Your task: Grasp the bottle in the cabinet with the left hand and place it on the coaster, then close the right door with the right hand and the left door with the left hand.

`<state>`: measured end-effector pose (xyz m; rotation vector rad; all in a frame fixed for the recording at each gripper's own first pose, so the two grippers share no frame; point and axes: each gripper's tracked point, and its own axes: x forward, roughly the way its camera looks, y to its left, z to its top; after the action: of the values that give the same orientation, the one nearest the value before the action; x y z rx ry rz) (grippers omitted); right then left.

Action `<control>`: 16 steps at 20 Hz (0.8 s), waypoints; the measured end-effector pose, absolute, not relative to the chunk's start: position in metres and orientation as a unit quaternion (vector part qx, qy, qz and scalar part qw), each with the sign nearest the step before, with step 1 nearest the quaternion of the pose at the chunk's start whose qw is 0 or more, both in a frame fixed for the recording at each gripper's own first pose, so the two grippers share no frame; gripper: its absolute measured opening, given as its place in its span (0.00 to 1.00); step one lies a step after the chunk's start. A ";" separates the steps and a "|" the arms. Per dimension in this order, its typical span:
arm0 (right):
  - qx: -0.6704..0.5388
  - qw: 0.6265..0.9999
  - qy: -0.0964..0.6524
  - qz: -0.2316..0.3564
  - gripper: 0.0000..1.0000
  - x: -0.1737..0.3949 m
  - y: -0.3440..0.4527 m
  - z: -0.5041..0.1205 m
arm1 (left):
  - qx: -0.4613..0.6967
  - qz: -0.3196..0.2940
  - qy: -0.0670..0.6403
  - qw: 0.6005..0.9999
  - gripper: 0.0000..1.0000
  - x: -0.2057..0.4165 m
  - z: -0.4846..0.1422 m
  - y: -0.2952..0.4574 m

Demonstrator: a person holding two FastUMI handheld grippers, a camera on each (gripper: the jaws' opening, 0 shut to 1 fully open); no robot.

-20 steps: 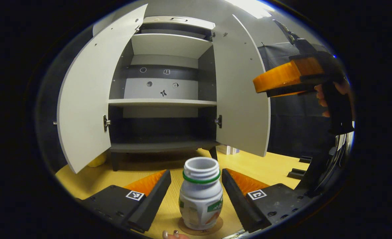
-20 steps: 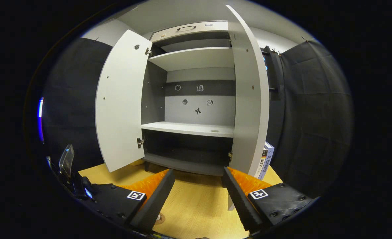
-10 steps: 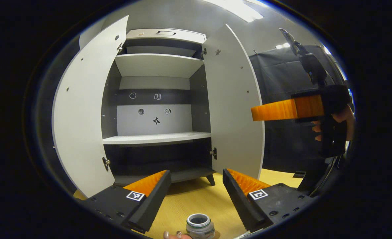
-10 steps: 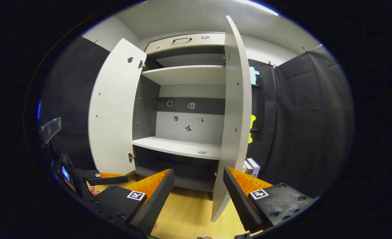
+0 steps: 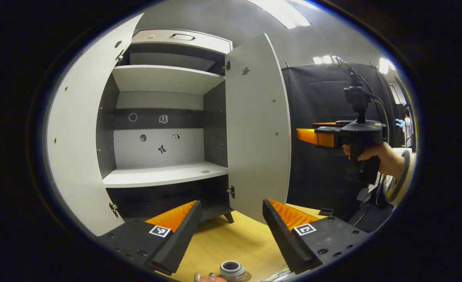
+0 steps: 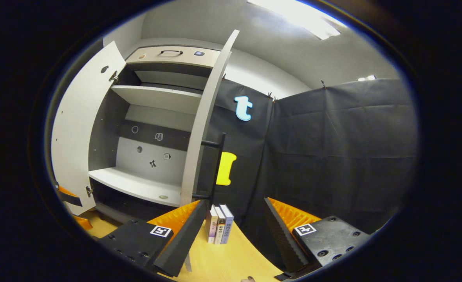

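Note:
The white bottle (image 5: 232, 271) stands on the round coaster at the bottom edge of the left gripper view, only its open neck showing. My left gripper (image 5: 231, 229) is open above and behind it, empty. The cabinet (image 5: 164, 129) stands ahead with both doors open: left door (image 5: 76, 145), right door (image 5: 256, 133). My right gripper (image 5: 307, 136), held by a hand (image 5: 374, 154), hovers to the right of the right door's outer edge. In the right gripper view my right gripper (image 6: 233, 231) is open, with the right door (image 6: 203, 129) seen edge-on just left of it.
Three books (image 6: 219, 229) stand upright on the wooden table (image 6: 223, 262) beside the cabinet's right side. The cabinet's middle shelf (image 5: 164, 175) is bare except for a small round mark. Black cloth walls close off the right.
My left gripper lifted back from the bottle, which dropped to the view's bottom edge. My right gripper swung rightward past the right door's edge, so the door now appears edge-on at its left.

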<state>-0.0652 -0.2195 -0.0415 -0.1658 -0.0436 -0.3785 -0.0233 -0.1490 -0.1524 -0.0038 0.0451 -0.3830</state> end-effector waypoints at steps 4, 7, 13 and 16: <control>-0.070 0.983 -0.032 -0.168 0.98 -0.052 -0.219 -0.030 | -0.046 -0.199 0.019 0.979 0.98 -0.009 -0.128 -0.146; -0.070 0.988 -0.037 -0.129 0.97 -0.040 -0.215 -0.029 | -0.061 -0.161 0.009 0.985 0.95 0.009 -0.116 -0.142; -0.018 0.997 -0.041 -0.066 0.95 -0.032 -0.197 -0.034 | -0.060 -0.104 0.012 0.993 0.95 0.030 -0.120 -0.136; 0.009 0.999 -0.037 -0.027 0.95 -0.027 -0.176 -0.038 | -0.056 -0.094 0.028 0.994 0.95 0.030 -0.128 -0.135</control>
<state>-0.0267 -0.1763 -0.0379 0.0189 -0.0743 -0.0549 0.0305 -0.1349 -0.1285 -0.1116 0.0561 -0.1882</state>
